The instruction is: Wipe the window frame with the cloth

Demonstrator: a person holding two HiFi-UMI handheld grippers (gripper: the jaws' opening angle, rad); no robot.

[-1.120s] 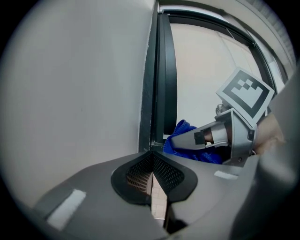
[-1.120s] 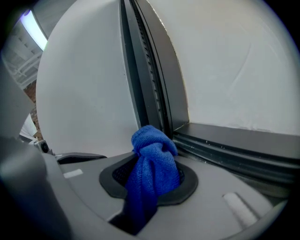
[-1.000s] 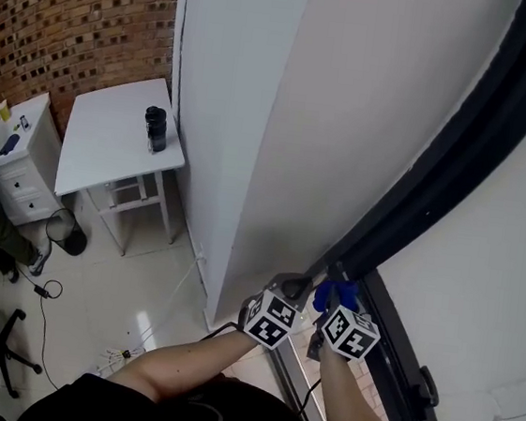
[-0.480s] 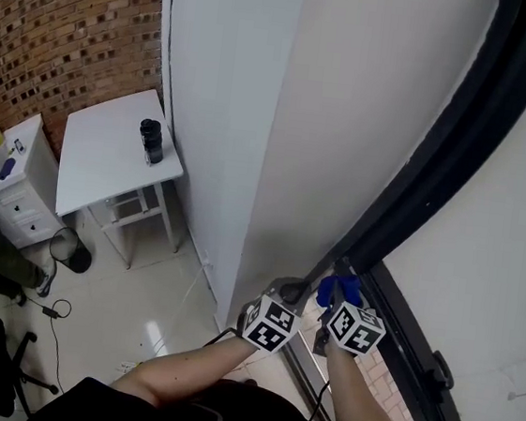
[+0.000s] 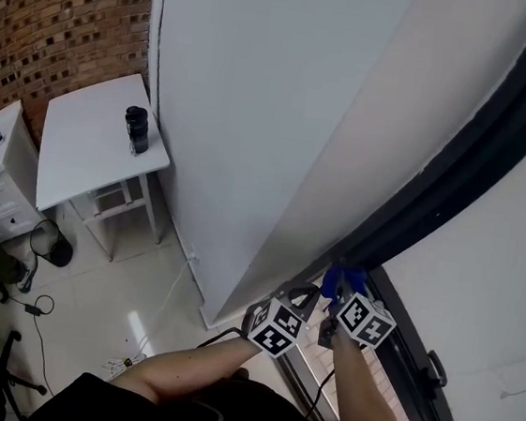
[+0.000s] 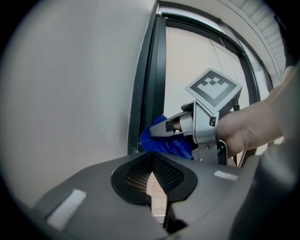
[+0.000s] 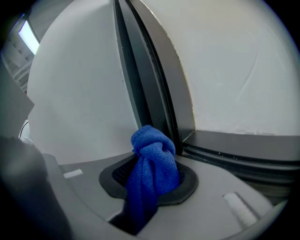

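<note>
Here, right claw [image 7: 149, 177] pinches one blue cloth [image 7: 152, 145] by window frame [image 7: 146, 93]; left claw [image 6: 151, 165] closed, empty

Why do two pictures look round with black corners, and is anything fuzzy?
Left gripper view: wide lens, black corners, the dark window frame looks curved. Right gripper view: same round edge, the blue woven cloth is sharp. Head view: even light, nothing fuzzy.

The blue cloth [image 7: 152, 164] is soft, nubbly, matt fabric; the right claw [image 7: 151, 180] holding it is smooth matt grey plastic with finely ribbed black pads [image 7: 122, 173]; the window frame [image 7: 145, 93] looks like dark, smooth, faintly sheened metal, the brick wall [image 5: 67, 22] rough, the floor [image 5: 130, 303] glossy tile.
</note>
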